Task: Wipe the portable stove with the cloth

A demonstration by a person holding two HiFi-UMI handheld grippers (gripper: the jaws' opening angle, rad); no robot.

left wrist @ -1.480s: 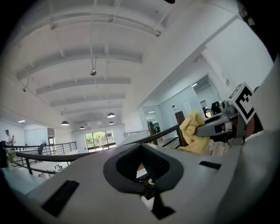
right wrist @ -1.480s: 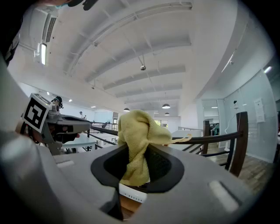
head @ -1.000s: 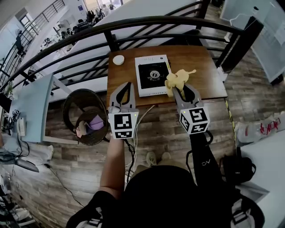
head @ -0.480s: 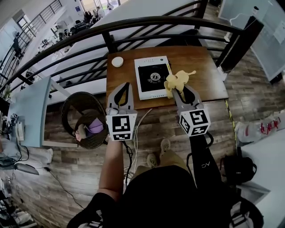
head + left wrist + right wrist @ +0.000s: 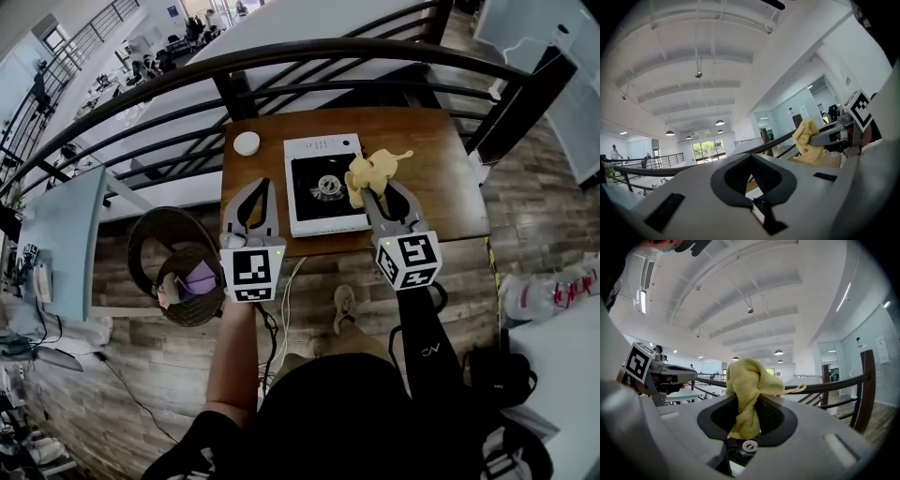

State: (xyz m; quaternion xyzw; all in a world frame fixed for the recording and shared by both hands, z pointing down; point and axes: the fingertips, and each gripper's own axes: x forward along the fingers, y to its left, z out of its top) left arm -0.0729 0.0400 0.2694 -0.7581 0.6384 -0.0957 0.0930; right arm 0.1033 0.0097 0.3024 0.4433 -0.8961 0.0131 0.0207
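The portable stove point(image 5: 323, 183) sits flat on the wooden table point(image 5: 441, 159), near the front edge and squarely before you, so both arms can reach it. It has a white body and a dark top with a burner in the middle.

Your right gripper point(image 5: 385, 192) is clamped on the cloth point(image 5: 372, 172). The right gripper view shows the yellow fabric point(image 5: 747, 394) pinched between the pads and bunched above the tips. In the head view the bundle overlaps the stove's right edge, though I cannot tell whether it touches the surface or hangs just above it. Pinching it in a wad leaves a loose lobe in front of the tips to drag across the top.

Your left gripper point(image 5: 263, 187) has its jaws brought together on nothing. It is over the table's front left edge, just beside the stove and clear of the wiping side. It looks placed to steady the stove if it slides.

By count there are one stove, one cloth, two grippers, one small white round object point(image 5: 247, 142) at the table's back left corner, and one wicker basket point(image 5: 150, 239) on the floor to your left.
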